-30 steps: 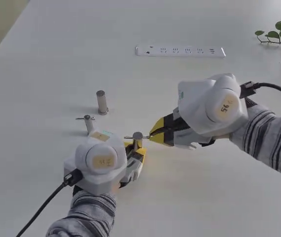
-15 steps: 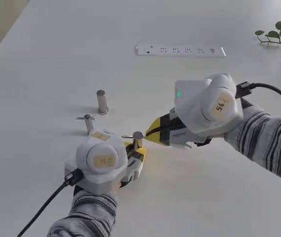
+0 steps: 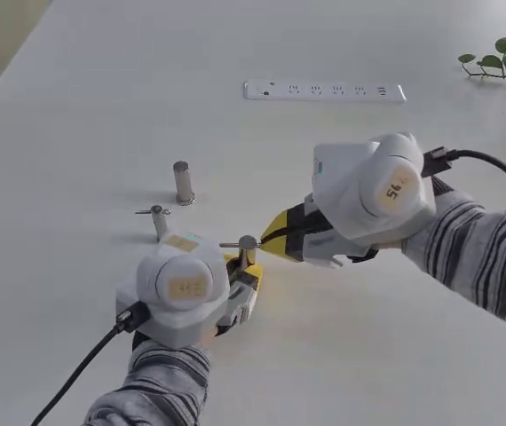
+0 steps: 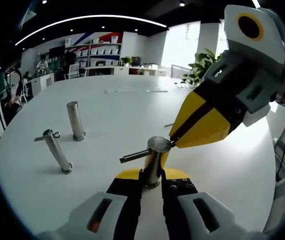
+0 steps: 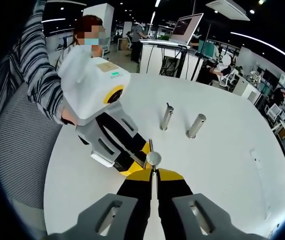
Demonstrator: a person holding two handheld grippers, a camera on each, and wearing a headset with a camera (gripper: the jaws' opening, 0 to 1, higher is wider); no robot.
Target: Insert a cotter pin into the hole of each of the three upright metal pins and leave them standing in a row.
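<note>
Three metal pins stand on the white table [image 3: 75, 106]. My left gripper [image 3: 245, 272] [image 4: 152, 178] is shut on the base of the near pin [image 3: 248, 252] [image 4: 153, 162] [image 5: 153, 159]. A cotter pin [image 3: 232, 244] [image 4: 134, 156] [image 5: 150, 146] runs through that pin's head and sticks out to the left. My right gripper [image 3: 267, 241] [image 5: 153, 173] is shut on the cotter pin's right end, its yellow jaws touching the pin head. A second pin [image 3: 161, 224] [image 4: 57, 151] leans slightly and carries a cotter pin. The third pin [image 3: 182, 182] [image 4: 75, 121] stands upright and bare.
A white power strip [image 3: 324, 91] lies at the back of the table. Green plant leaves [image 3: 502, 58] reach in at the far right. Black cables trail from both grippers. Bare tabletop lies in front of and to the right of the pins.
My right gripper has slid a little to the left, and the cotter pin now sticks further out of the near pin's left side. My left gripper has held still.
</note>
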